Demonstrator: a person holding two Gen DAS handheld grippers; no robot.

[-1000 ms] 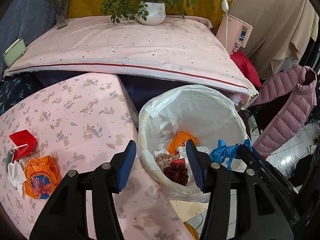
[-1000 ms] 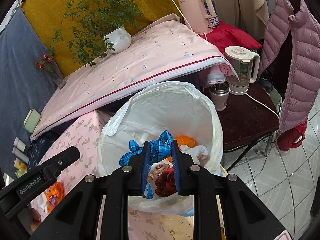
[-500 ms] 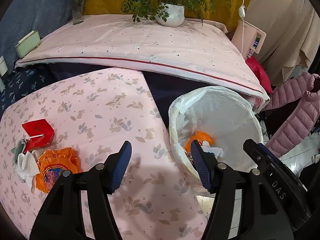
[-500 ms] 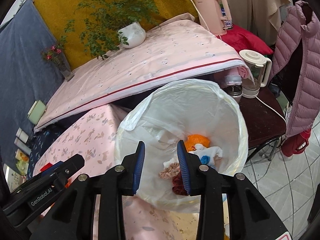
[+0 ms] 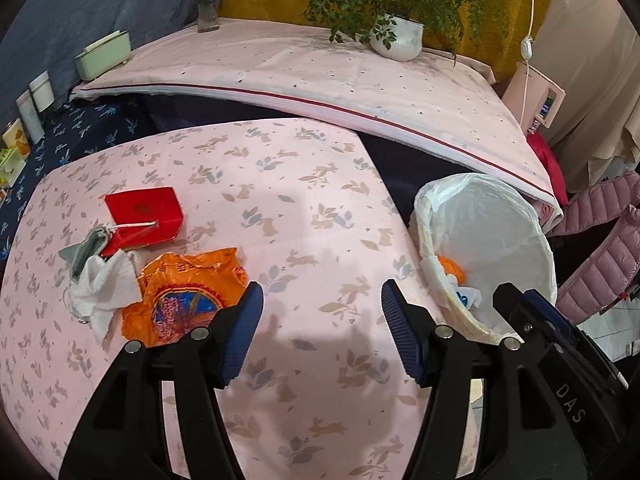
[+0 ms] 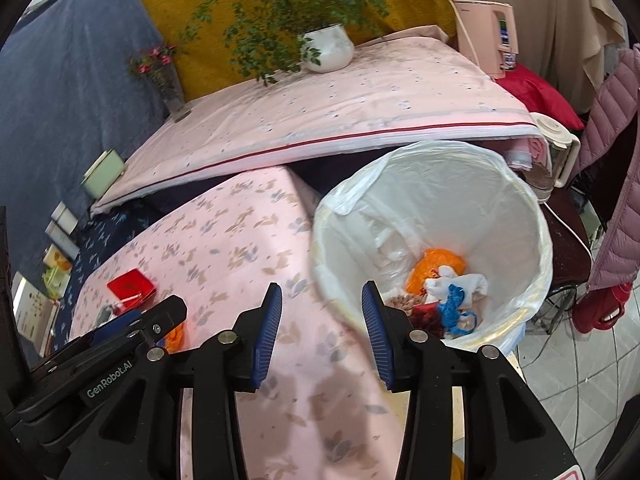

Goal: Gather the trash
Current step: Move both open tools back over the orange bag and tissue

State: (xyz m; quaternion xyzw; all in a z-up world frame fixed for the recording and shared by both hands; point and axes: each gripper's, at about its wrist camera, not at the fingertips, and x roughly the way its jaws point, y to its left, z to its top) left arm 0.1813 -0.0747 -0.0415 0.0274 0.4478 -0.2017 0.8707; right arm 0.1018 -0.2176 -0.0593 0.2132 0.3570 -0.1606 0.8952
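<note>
My left gripper (image 5: 322, 300) is open and empty above the pink table, just right of an orange wrapper (image 5: 184, 296). A white tissue (image 5: 104, 284), a grey scrap (image 5: 82, 250) and a red box (image 5: 144, 216) lie left of the wrapper. The white-lined trash bin (image 5: 520, 216) stands at the table's right edge. My right gripper (image 6: 322, 304) is open and empty over the table edge, left of the bin (image 6: 520, 184). Inside the bin lie a blue ribbon (image 6: 454, 312), an orange bag (image 6: 432, 264), a white tissue and dark red trash.
A raised pink-covered surface (image 5: 320, 68) lies behind with a potted plant (image 5: 396, 40), a flower vase (image 5: 208, 4) and a green box (image 5: 104, 54). A pink kettle (image 6: 488, 36), a blender (image 6: 556, 152) and a pink jacket (image 6: 616, 160) are to the right.
My right gripper opened and dropped the blue ribbon into the bin, then moved left over the table. My left gripper swung left from the bin toward the trash on the table.
</note>
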